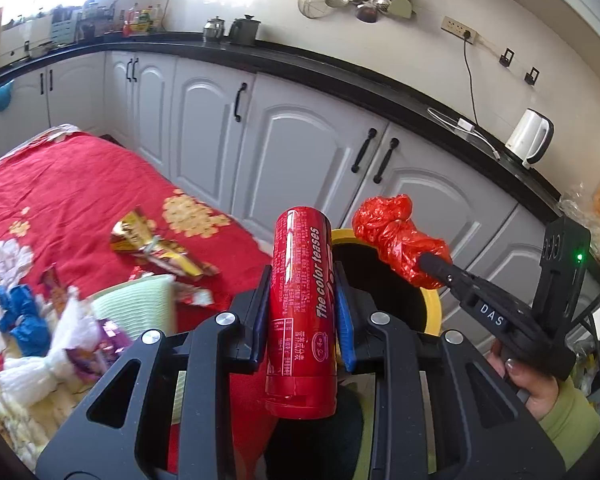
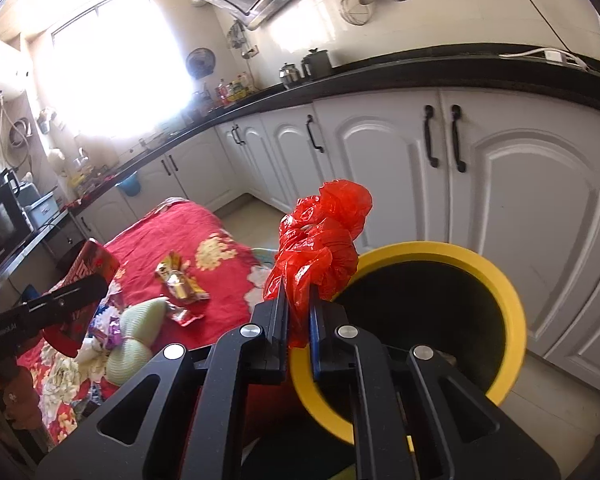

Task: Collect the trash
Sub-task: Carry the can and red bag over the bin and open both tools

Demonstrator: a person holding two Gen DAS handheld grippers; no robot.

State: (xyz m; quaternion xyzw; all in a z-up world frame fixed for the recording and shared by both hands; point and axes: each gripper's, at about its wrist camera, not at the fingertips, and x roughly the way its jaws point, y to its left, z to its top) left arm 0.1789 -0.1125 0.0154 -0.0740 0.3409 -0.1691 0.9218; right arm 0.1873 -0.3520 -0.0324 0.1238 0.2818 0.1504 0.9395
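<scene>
Left wrist view shows the left gripper (image 1: pixel 302 304) clamped on a red can (image 1: pixel 303 312), which stands upright between the blue pads just beside the yellow-rimmed bin (image 1: pixel 431 308). The right gripper (image 2: pixel 298 312) squeezes a crumpled red plastic bag (image 2: pixel 320 248) and holds it above the near rim of the bin (image 2: pixel 500 280), whose dark mouth is open below. On the left lies a table with red flowered cloth (image 1: pixel 72 188), carrying a gold wrapper (image 1: pixel 156 246), a pale green bundle (image 1: pixel 140 304) and a blue bag (image 1: pixel 20 316). White cabinets (image 2: pixel 540 208) stand close behind the bin.
</scene>
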